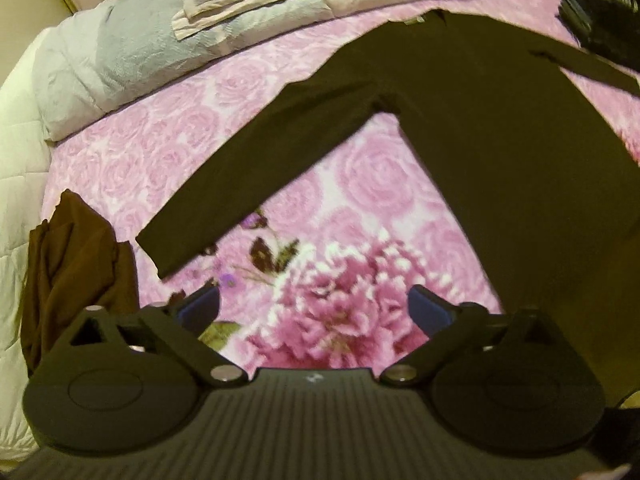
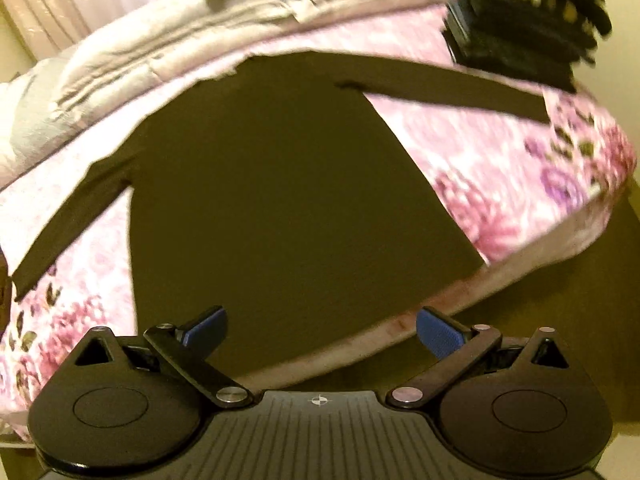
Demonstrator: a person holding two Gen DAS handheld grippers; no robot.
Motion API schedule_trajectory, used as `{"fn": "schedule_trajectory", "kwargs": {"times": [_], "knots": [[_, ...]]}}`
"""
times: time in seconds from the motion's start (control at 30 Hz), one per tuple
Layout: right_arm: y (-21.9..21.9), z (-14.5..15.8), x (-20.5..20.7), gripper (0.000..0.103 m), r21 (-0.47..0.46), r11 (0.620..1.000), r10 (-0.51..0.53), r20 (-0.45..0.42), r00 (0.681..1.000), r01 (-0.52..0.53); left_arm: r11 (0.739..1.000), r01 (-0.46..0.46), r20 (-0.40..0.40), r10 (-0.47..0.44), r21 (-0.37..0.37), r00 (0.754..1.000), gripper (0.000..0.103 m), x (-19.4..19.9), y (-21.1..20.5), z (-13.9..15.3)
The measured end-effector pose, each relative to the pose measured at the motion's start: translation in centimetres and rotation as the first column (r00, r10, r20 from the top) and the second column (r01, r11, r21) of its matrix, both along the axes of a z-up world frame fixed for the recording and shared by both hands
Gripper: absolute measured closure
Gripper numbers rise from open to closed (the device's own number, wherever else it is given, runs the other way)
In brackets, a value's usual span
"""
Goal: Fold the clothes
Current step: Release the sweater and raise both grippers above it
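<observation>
A dark long-sleeved shirt (image 1: 480, 120) lies flat on the pink floral bedspread (image 1: 168, 148), sleeves spread out. Its left sleeve (image 1: 248, 172) runs down-left toward my left gripper (image 1: 316, 312), which is open and empty above the bedspread, just short of the cuff. In the right wrist view the shirt (image 2: 280, 200) fills the middle, its hem at the bed's front edge. My right gripper (image 2: 320, 332) is open and empty, hovering over the hem. The right sleeve (image 2: 460, 88) stretches to the far right.
A crumpled brown garment (image 1: 76, 264) lies at the bed's left side. Folded grey and beige bedding (image 1: 260, 4) is stacked at the back. A stack of dark items (image 2: 524, 20) sits at the back right. The bed edge (image 2: 540, 248) drops to the floor on the right.
</observation>
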State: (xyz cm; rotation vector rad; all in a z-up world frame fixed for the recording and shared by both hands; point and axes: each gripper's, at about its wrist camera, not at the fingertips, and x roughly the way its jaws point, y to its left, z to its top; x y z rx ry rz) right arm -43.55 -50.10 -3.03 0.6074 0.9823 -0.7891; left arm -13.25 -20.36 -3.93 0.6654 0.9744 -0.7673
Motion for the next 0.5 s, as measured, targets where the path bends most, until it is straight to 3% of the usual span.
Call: {"fn": "schedule_trajectory", "kwargs": {"times": [0.2,0.5], "knots": [[5.1,1.5,6.5,0.0,-0.048,0.999,-0.023,-0.018,1.0,0.022,0.998,0.059,-0.006,-0.059,-0.029,0.998,0.001,5.8,3.6,1.5],[11.1,2.3,11.2,0.0,-0.063,0.998,-0.024,-0.057,0.998,0.021,0.995,0.081,-0.007,-0.082,-0.057,0.997,0.001,11.3,8.1,2.4]]}}
